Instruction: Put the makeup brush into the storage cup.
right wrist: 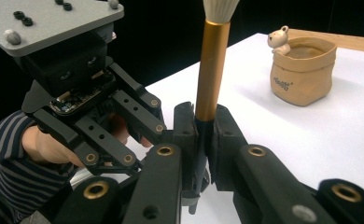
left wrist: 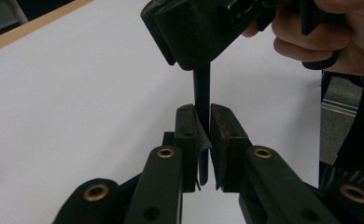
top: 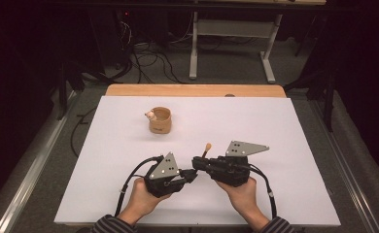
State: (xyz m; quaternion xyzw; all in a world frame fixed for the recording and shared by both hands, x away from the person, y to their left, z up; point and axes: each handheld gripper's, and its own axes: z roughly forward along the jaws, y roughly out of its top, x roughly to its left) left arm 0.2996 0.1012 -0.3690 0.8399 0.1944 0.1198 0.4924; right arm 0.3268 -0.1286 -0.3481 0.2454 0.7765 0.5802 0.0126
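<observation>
A make-up brush with a black handle, a gold ferrule and a pale tuft is held low over the white table top, near its front edge. My left gripper is shut on the black handle's lower end. My right gripper is shut on the handle just below the gold ferrule. In the high view the left gripper and right gripper meet tip to tip, with the tuft pointing away from the person.
A tan bag-shaped cup with a small bear figure on its rim stands farther back, left of centre. The white sheet lies on a wooden table. Cables and a desk frame lie on the floor beyond.
</observation>
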